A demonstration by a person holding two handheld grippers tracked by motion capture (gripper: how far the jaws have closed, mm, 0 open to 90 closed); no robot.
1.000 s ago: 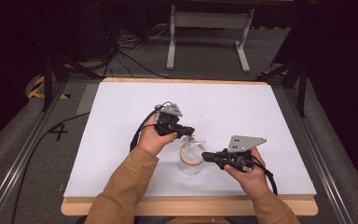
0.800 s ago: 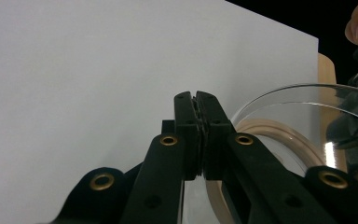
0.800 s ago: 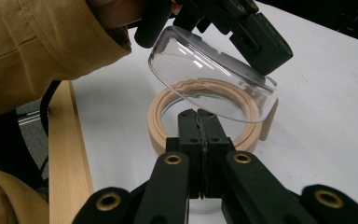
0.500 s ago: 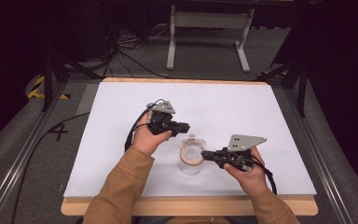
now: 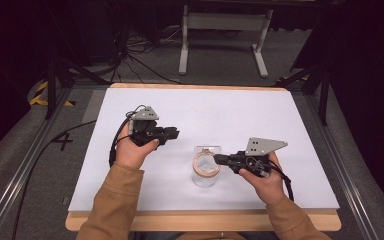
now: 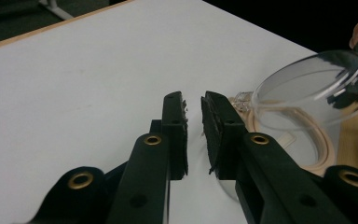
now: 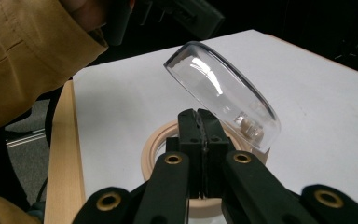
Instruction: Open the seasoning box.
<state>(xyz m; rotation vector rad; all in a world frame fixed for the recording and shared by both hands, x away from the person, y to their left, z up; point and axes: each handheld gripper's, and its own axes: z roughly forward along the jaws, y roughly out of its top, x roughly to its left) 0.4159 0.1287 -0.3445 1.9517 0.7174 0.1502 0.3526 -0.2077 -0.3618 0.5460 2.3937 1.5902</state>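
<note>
My right gripper [image 7: 200, 122] clamped on beige ring base [image 7: 154, 148] of clear hinged container [image 5: 206, 167], steadying it near table [image 5: 280, 125] front edge; lid [image 7: 223, 91] tilted open; left gripper [image 6: 193, 105] jaws just been opening, slightly apart, empty; since earlier frame it backed leftward off container.

Even overhead light falls on the white tabletop [image 5: 230, 115], which shows bright, while the floor and room behind sink into darkness. Shadows are soft. The clear lid [image 7: 223, 93] ahead of the right gripper [image 7: 199, 122] catches small white glints; near jaws look slightly soft.
</note>
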